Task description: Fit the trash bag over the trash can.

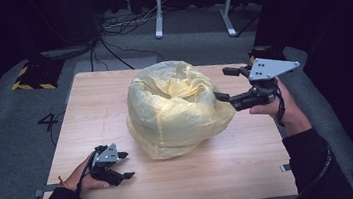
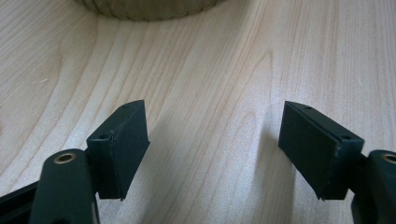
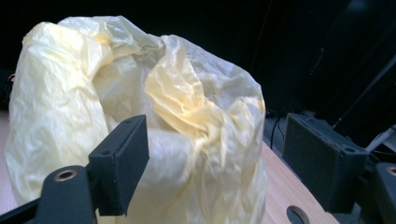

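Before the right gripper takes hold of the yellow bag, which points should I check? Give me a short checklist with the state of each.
1. Right gripper open: ok, jaws stand wide apart.
2. Right gripper at the yellow bag: ok, its jaws are beside the bag's right side; contact cannot tell.
3. Bag's rim between the jaws: not ok in the right gripper view; only one jaw overlaps the plastic.
4. Left gripper free: ok, open over bare table.
5. Bag's contents: cannot tell.
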A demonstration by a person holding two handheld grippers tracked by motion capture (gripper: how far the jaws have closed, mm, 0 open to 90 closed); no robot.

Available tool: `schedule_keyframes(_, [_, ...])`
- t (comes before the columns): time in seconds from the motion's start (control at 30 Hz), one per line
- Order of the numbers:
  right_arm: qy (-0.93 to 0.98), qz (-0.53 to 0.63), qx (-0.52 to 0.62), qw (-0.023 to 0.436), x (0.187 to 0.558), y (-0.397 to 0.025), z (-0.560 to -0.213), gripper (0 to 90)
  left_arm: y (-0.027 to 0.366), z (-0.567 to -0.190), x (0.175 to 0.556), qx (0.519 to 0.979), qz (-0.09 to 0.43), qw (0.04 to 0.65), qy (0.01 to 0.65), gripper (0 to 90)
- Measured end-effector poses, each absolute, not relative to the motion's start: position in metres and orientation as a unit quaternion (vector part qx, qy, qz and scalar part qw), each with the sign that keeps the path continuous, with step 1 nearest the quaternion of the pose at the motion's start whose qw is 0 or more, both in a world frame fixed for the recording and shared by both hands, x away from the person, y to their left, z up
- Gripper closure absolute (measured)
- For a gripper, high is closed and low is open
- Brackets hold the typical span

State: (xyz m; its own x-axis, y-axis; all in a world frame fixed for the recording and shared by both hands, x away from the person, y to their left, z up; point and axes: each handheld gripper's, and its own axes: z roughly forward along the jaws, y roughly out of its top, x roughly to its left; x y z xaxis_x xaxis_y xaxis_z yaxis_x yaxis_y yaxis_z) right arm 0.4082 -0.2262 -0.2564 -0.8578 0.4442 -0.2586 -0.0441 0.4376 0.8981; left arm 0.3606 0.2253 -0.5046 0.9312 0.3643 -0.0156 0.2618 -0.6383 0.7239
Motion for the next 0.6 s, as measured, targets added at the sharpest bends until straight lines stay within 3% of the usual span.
schedule_keyframes(0.6, [0.845, 0.490, 0.062, 0.202, 0.407, -0.153, -0.234, 24.2, 0.225, -0.505, 0.360, 0.902, 0.067, 0.388, 0.176, 24.3])
